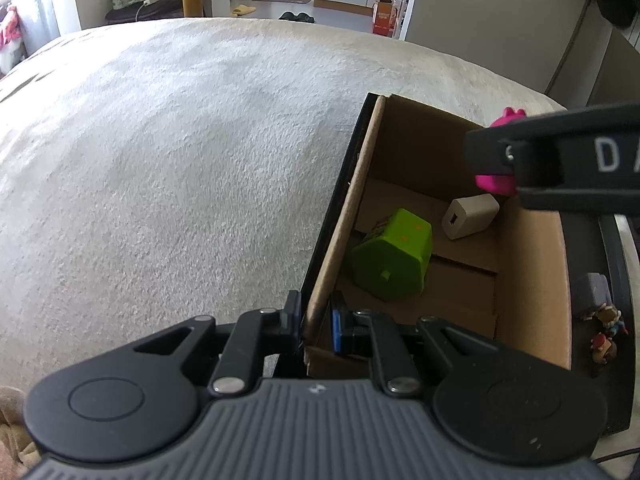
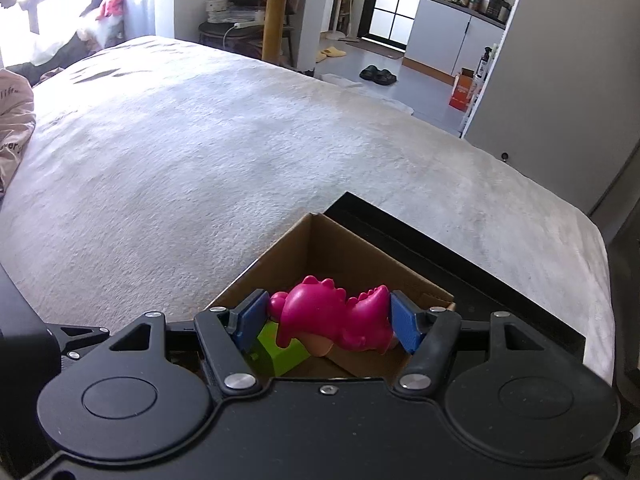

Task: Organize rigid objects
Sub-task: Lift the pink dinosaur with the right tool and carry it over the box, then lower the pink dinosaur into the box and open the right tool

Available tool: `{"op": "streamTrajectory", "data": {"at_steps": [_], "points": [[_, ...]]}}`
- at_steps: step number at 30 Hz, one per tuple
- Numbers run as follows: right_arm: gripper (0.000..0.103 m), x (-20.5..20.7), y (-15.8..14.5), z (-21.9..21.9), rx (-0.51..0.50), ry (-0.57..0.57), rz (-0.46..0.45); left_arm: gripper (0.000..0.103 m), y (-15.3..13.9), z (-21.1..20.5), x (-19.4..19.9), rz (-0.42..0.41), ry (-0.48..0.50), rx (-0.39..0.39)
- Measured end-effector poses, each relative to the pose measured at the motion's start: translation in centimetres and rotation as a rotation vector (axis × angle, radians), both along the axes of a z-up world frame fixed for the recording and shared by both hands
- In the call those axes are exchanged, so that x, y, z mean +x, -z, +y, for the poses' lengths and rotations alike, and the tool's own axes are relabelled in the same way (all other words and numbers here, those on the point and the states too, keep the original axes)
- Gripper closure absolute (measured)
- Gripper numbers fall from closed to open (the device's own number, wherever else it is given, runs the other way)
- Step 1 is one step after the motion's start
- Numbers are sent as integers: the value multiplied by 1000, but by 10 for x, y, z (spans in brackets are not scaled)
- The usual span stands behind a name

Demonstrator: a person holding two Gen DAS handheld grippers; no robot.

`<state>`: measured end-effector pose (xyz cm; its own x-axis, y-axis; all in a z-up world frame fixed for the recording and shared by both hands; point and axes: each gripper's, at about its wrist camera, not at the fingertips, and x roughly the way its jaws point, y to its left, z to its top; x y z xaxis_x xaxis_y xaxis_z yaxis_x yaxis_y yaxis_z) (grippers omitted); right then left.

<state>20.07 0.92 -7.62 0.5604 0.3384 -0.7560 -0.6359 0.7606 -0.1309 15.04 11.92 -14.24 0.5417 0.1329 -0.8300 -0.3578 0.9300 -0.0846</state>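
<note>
Holding now: my right tongs [image 2: 329,322] clamp the pink dinosaur [image 2: 334,316] above the cardboard box [image 1: 532,280].
Left tongs [image 1: 316,316]: pinched together on the box's wall.
Next, I judge: lower, release beside green toy [image 1: 394,260].

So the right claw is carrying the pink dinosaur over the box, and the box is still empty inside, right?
Not quite. The right gripper does hold the pink dinosaur over the cardboard box, but the box isn't empty: the left wrist view shows a green block and a small white cube lying inside it.
</note>
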Motion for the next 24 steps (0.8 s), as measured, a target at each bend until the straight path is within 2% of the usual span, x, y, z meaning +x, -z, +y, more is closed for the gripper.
{"op": "streamTrajectory", "data": {"at_steps": [15, 18, 20, 24], "points": [[39, 5, -3, 21, 38, -48, -29, 89, 4, 11, -2, -13, -18, -52], [34, 5, -4, 25, 52, -61, -22, 89, 5, 12, -2, -14, -21, -56], [32, 2, -5, 26, 43, -61, -51, 89, 5, 13, -1, -13, -21, -57], [32, 3, -3, 18, 37, -50, -36, 89, 6, 13, -3, -16, -23, -59]]}}
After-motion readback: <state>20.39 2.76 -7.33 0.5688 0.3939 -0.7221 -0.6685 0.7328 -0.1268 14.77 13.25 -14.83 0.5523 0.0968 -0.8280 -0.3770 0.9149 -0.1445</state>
